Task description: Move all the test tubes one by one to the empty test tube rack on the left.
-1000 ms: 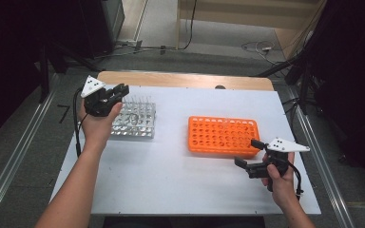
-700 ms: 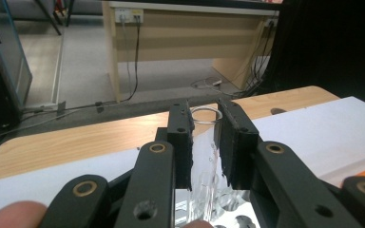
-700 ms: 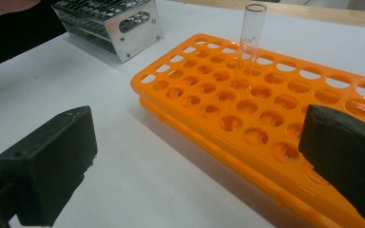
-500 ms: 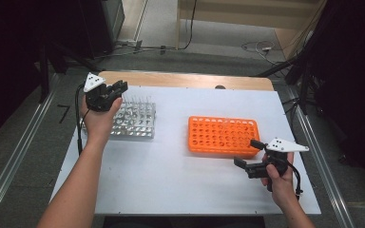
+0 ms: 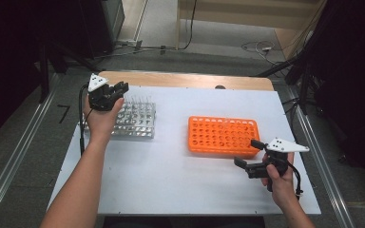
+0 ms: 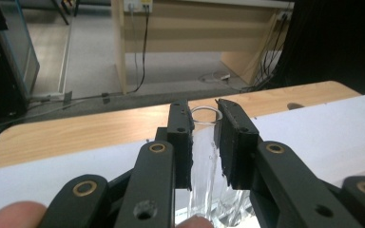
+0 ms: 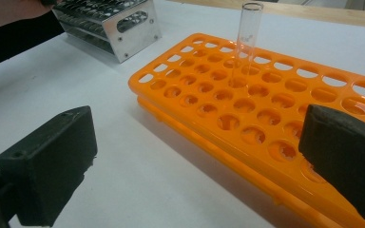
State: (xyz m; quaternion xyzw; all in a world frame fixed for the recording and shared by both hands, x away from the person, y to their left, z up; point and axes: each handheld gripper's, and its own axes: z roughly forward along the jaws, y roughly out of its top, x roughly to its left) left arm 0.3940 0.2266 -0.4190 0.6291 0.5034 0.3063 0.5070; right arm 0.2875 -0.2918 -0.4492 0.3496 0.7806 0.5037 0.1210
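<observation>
Clear unmarked tube (image 6: 203,156) in left claw (image 6: 203,142)

Two racks on the worktop, one by each pair of jaws.

The left gripper (image 5: 108,93) stands over the back left corner of the metal rack (image 5: 135,121), and a glass tube (image 6: 204,156) stands upright between its jaws, its open rim just above their tips and its lower end down among the rack's other tubes. Beyond those jaws lies the worktop (image 5: 171,180), then its wooden back edge. The right gripper (image 5: 248,159) lies just before the near right corner of the plastic rack (image 5: 222,137), its jaws set wide apart. Ahead of them, in a hole toward that rack's far side, stands a single tube (image 7: 246,40); the metal rack lies farther off, beyond and to their left.
</observation>
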